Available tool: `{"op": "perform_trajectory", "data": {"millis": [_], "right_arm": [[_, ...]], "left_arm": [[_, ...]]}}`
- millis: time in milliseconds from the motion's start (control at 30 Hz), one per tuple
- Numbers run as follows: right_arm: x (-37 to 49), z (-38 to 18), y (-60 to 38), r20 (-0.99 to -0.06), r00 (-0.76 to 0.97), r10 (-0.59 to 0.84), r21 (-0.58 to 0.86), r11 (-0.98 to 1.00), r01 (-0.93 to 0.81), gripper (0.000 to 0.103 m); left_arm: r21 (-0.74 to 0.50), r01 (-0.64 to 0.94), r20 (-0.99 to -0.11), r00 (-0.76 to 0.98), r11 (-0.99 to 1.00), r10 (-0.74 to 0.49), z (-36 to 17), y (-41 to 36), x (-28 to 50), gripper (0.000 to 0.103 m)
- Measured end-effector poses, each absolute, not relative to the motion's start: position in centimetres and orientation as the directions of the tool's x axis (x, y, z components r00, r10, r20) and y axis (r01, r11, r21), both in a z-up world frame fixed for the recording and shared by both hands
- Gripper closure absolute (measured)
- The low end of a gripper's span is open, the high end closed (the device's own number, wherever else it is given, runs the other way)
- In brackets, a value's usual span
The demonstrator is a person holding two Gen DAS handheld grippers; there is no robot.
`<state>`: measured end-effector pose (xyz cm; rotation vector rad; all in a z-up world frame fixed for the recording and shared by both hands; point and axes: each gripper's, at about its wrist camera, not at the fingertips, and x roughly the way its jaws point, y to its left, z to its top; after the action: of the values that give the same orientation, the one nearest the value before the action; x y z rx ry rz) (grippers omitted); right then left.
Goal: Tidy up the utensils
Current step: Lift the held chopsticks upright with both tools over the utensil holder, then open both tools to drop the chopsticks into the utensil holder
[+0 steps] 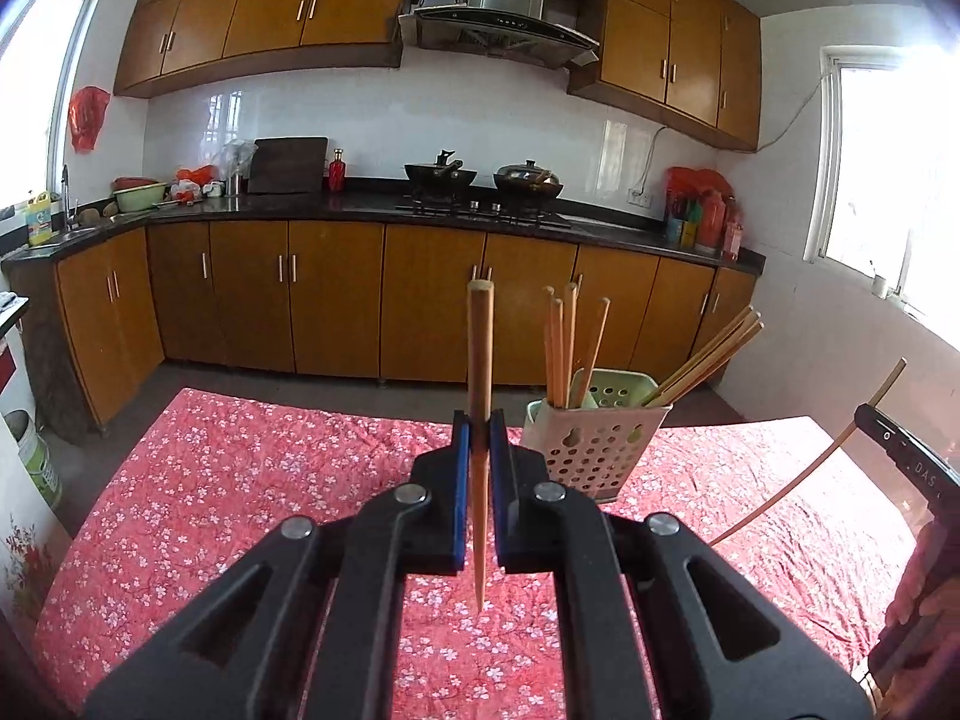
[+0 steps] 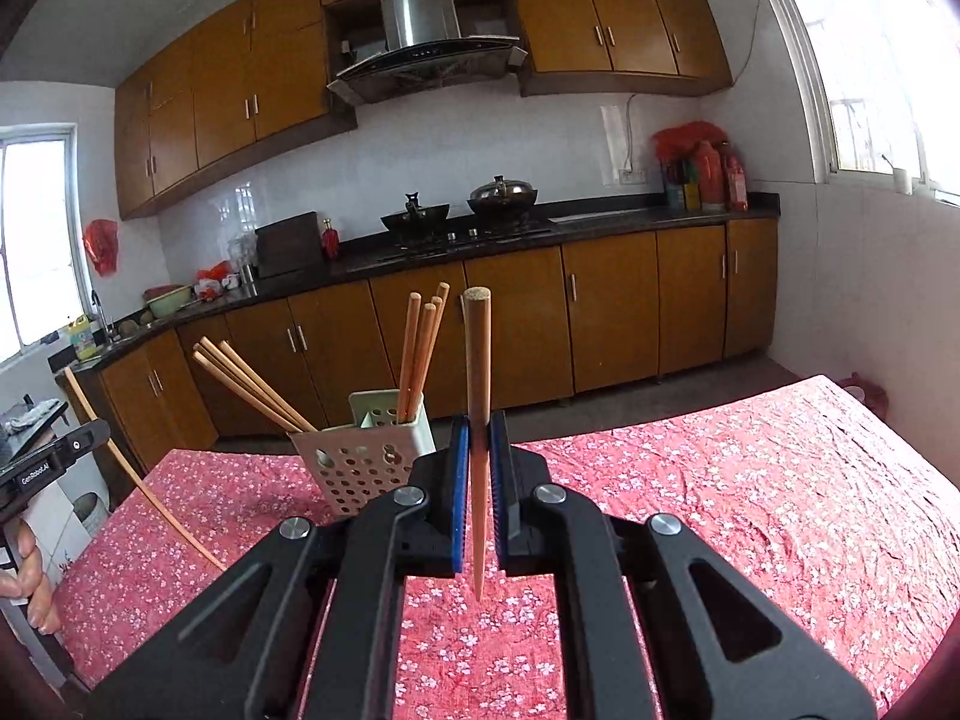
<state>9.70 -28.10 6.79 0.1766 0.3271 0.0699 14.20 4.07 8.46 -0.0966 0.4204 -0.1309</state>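
We held one tapered wooden chopstick [image 1: 480,360] upright, clamped between the left gripper [image 1: 479,438] jaws; the right gripper [image 2: 478,438] likewise pinched another wooden chopstick [image 2: 477,360].

In the left wrist view, at the right edge of the frame, the black body of the right gripper [image 1: 900,450] carries pale letters "DAS"; the rest is cut off. In the right wrist view, at the left edge, the left gripper [image 2: 57,459] carries a small label that reads "GenRobot.AI".
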Motion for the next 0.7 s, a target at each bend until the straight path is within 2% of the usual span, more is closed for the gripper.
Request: {"op": "perform_trajectory", "data": {"millis": [367,567,700], "right_arm": [[10.1,11.9,-26.9,-0.134,0.979,0.155,0.208,0.970,-0.125,0.095],[11.6,14.1,-26.4,-0.051,0.984,0.173,0.200,0.967,-0.160,0.095],[13.3,14.8,-25.9,-0.004,0.984,0.177,0.193,0.966,-0.173,0.095]], "left_arm": [[-0.180,0.193,-0.202,0.952,0.965,-0.228,15.0,-0.1,15.1,0.095],[-0.174,0.176,-0.091,0.977,0.969,-0.193,18.1,-2.5,17.4,0.095],[-0.156,0.155,-0.050,0.985,0.976,-0.164,18.7,-3.3,19.1,0.095]]}}
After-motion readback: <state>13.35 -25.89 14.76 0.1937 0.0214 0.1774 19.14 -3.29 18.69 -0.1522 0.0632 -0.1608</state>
